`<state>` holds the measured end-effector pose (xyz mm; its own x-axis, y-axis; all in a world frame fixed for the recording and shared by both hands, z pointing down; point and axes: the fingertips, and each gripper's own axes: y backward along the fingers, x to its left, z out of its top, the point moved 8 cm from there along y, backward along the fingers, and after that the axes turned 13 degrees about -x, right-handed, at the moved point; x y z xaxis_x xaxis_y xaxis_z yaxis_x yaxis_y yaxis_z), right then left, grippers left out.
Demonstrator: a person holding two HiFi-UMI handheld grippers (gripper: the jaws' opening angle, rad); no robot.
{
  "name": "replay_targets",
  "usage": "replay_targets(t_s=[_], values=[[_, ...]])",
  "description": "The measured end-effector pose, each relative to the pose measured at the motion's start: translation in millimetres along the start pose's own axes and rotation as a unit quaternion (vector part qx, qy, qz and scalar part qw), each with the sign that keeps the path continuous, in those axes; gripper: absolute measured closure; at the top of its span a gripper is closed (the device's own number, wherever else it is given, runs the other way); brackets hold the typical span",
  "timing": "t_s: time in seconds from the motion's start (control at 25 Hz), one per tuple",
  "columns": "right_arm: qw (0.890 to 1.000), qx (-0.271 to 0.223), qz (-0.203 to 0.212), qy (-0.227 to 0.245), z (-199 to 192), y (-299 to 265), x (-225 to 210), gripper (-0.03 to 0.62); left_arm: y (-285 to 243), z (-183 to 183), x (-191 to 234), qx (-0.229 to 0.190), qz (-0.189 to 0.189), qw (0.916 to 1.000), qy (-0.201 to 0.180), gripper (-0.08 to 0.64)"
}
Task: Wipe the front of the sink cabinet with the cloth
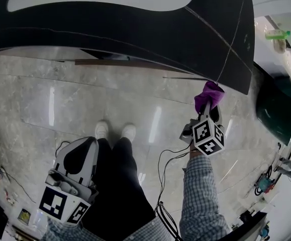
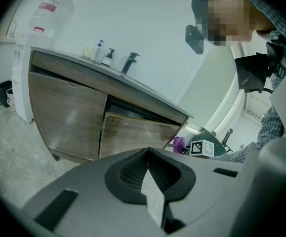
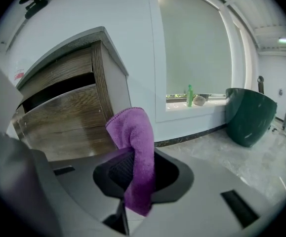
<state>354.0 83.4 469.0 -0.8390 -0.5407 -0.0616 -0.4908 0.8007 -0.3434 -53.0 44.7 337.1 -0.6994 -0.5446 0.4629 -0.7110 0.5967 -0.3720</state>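
Note:
The sink cabinet (image 2: 68,117) has brown wood-grain fronts under a dark countertop (image 1: 135,29). In the right gripper view its right corner (image 3: 78,107) stands close ahead. My right gripper (image 3: 133,169) is shut on a purple cloth (image 3: 133,147), which sticks up out of the jaws and hangs over them. From the head view, the cloth (image 1: 208,95) is just below the counter's right corner, with the right gripper (image 1: 209,110) behind it; contact with the cabinet cannot be told. My left gripper (image 1: 82,147) hangs low by the person's left leg, shut and empty (image 2: 147,164).
A dark green bin (image 3: 249,115) stands right of the cabinet, and a green bottle (image 3: 189,95) sits on the window sill. Soap bottles (image 2: 103,53) and a tap (image 2: 129,62) are on the counter. Cables (image 1: 168,185) trail on the marble floor (image 1: 85,104).

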Motion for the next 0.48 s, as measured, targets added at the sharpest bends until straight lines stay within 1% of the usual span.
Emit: replay_targets(t_s=[0.16, 0.32, 0.48], values=[[1.0, 0.005, -0.006, -0.026, -14.8, -7.0, 13.5, 0.515, 2.5, -1.8, 6.9, 0.0, 0.008, 1.0, 0.0, 0.549], [1.0, 0.011, 0.004, -0.027, -25.3, -14.9, 29.6, 0.515, 6.2, -7.5, 13.5, 0.005, 0.019, 0.9998, 0.005, 0.549], [0.999, 0.009, 0.011, -0.038, -30.6, -25.4, 44.4, 0.515, 8.2, -10.4, 20.5, 0.006, 0.026, 0.9996, 0.01, 0.549]])
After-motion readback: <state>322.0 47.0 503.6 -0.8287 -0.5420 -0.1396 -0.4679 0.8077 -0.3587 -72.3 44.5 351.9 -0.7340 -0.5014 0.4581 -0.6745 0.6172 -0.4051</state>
